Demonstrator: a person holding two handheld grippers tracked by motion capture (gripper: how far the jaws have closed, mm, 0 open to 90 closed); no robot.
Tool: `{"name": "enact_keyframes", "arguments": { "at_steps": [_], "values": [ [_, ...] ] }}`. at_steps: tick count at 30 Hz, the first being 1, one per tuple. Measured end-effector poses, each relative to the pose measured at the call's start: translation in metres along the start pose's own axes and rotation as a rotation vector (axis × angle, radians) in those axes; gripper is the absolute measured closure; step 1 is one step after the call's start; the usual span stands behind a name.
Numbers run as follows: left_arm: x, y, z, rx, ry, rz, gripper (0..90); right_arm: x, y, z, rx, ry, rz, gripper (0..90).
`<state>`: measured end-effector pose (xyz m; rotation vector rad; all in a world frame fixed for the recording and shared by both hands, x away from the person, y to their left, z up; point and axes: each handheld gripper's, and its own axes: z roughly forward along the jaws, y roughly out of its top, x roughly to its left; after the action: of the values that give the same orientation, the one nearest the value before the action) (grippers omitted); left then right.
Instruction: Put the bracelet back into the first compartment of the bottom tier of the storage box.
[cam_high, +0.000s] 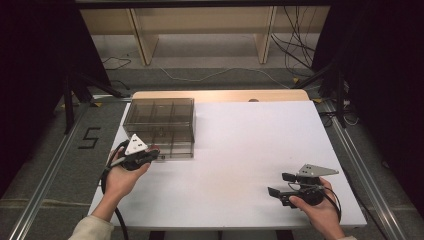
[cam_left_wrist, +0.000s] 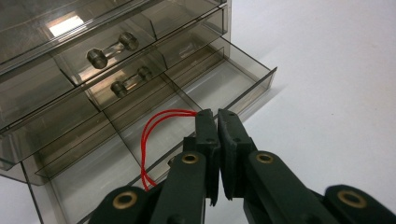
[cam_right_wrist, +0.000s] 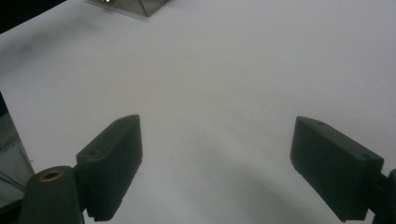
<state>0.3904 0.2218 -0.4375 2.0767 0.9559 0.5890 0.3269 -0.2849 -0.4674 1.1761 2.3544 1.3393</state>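
A smoky clear drawer cabinet (cam_high: 160, 120) stands at the table's back left. Its bottom drawer (cam_left_wrist: 224, 84) is pulled out, and dividers split it into compartments. My left gripper (cam_high: 154, 153) sits at the cabinet's front edge. In the left gripper view, the left gripper (cam_left_wrist: 215, 114) hangs over that drawer, shut on a thin red band (cam_left_wrist: 147, 135) that loops down to the left above a compartment. Two upper drawers show small bar handles (cam_left_wrist: 112, 49). My right gripper (cam_high: 280, 184) is held near the front right of the table; the right gripper (cam_right_wrist: 217, 135) is open over bare white surface.
The white table (cam_high: 250, 145) has a wooden strip along its far edge. Behind it stand a wooden shelf (cam_high: 200, 30) and loose floor cables (cam_high: 295, 55). Metal rails run along both sides, with a "5" mark (cam_high: 89, 137) on the floor at left.
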Motion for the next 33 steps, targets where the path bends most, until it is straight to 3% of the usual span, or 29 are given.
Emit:
{"name": "enact_keyframes", "arguments": {
  "at_steps": [33],
  "values": [
    [0.015,-0.004,-0.003,0.005,0.05,-0.019,87.2,0.0,0.0,0.0,-0.001,-0.001,-0.002,17.6]
  ]
}}
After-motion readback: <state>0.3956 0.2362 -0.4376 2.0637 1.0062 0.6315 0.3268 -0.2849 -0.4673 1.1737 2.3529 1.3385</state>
